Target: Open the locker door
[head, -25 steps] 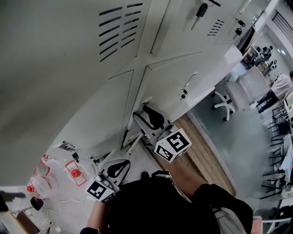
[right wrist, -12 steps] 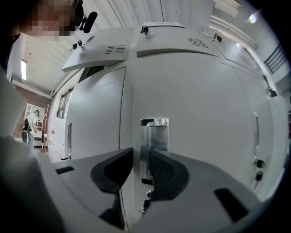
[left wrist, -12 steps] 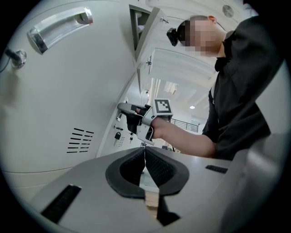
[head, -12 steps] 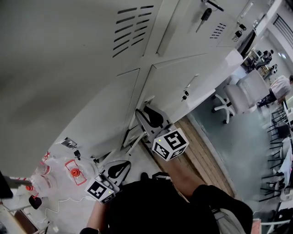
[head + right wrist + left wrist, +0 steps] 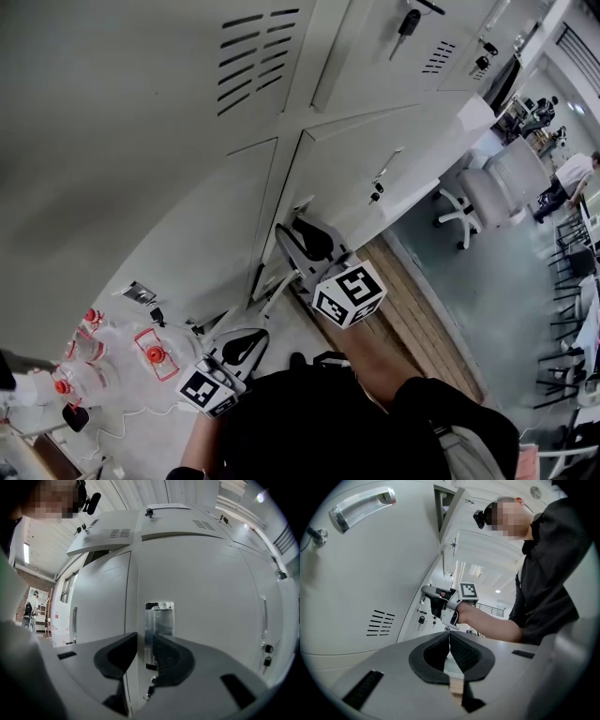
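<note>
The grey locker door (image 5: 333,178) has an upright chrome handle (image 5: 159,620) close to its left seam. My right gripper (image 5: 298,232) points level at that handle, with its marker cube (image 5: 349,294) behind it. In the right gripper view the gripper (image 5: 145,641) has the handle's left edge between its jaws. The jaws have just been closing, and a gap still shows beside the left pad. My left gripper (image 5: 246,344) hangs lower left by the neighbouring door. In its own view the left gripper (image 5: 449,639) has its pads together with nothing between them.
An upper locker door (image 5: 103,538) stands ajar on the left. Keys hang in other locks (image 5: 408,23). Bottles with red caps (image 5: 89,352) stand on the floor at lower left. An office chair (image 5: 487,192) and a distant person (image 5: 570,176) are to the right.
The head view has swayed a little. Both grippers stay where they were against the lockers.
</note>
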